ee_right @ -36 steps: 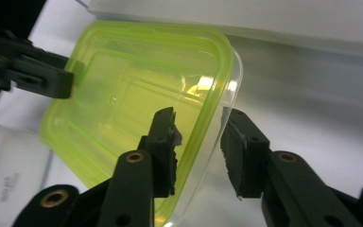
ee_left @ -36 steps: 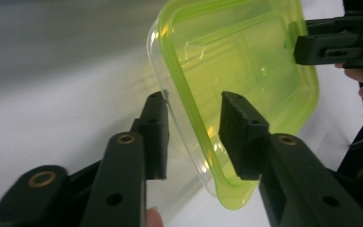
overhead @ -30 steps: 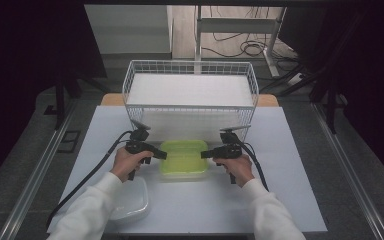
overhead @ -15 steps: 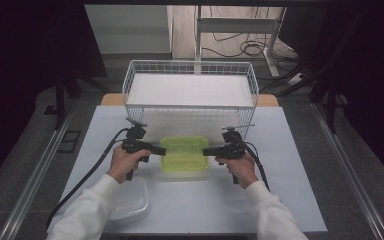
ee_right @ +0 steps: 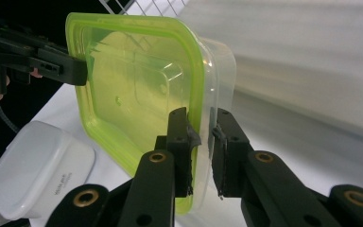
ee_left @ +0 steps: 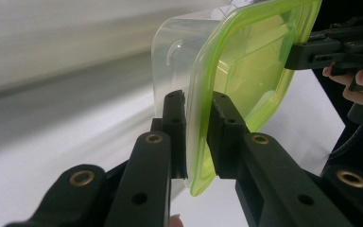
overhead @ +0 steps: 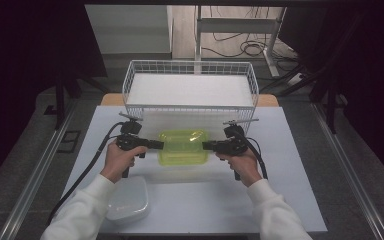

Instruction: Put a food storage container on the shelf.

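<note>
A clear container with a lime-green lid (overhead: 182, 146) hangs just above the white table, in front of the wire basket. My left gripper (overhead: 156, 145) is shut on its left rim and my right gripper (overhead: 206, 146) on its right rim. In the left gripper view the black jaws of my left gripper (ee_left: 196, 97) pinch the edge of the green lid (ee_left: 250, 61), with the right gripper (ee_left: 333, 47) at the far edge. In the right gripper view my right gripper (ee_right: 199, 116) clamps the rim of the container (ee_right: 137, 90), and the left gripper (ee_right: 52, 61) holds the opposite edge.
A white wire basket (overhead: 190, 108) with a white liner stands at the back of the table (overhead: 295, 165), close behind the held container. A white lidded box (overhead: 128, 197) lies near the front left by the left forearm; it is also in the right gripper view (ee_right: 35, 170).
Both grippers have carried the green-lidded container a little way toward the basket. Their grip on its two rims is unchanged.
</note>
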Motion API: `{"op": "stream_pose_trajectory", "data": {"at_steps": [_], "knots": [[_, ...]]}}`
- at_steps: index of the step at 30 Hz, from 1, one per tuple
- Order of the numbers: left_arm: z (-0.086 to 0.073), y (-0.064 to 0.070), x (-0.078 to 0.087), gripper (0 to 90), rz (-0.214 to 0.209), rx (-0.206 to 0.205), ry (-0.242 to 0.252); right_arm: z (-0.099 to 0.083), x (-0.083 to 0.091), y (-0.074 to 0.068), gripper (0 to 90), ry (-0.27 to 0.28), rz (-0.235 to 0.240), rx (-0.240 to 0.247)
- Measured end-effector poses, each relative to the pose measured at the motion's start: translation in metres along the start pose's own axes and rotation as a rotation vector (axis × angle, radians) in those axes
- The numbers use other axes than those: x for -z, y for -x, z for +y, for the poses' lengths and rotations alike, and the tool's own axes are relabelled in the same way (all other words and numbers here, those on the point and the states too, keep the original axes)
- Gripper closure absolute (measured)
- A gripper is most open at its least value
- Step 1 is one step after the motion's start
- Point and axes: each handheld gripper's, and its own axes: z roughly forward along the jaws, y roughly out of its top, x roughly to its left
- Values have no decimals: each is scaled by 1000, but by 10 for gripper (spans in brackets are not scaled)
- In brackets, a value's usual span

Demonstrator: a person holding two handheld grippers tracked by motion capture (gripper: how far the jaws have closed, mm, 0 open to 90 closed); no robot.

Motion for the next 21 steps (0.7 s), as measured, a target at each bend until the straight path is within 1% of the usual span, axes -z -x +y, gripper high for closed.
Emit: {"op": "stream_pose_trajectory", "data": {"at_steps": [3,4,5,7,8,9,12,15,16,18,21], "knots": [[2,5,8,794,2,-13,28,5,4,-6,782,21,-2,22],[2,5,8,795,2,-13,28,5,4,-6,782,21,-2,22],[4,7,14,795,-2,-24,41,9,8,-11,782,41,3,36],[6,10,20,795,6,-38,53,11,11,-14,782,47,4,43],[7,12,22,795,13,-49,57,13,12,-16,782,55,3,57],[8,15,25,795,19,-57,63,15,13,-18,782,59,3,58],[11,17,30,795,20,-62,74,18,16,-21,782,73,5,67],[16,22,37,795,22,-80,94,26,21,-26,782,92,3,81],[16,22,37,795,22,-80,94,26,21,-26,782,92,3,81],[21,26,43,796,20,-90,113,34,27,-30,782,105,5,91],[28,30,49,795,21,-104,129,41,32,-32,782,119,8,100]]}}
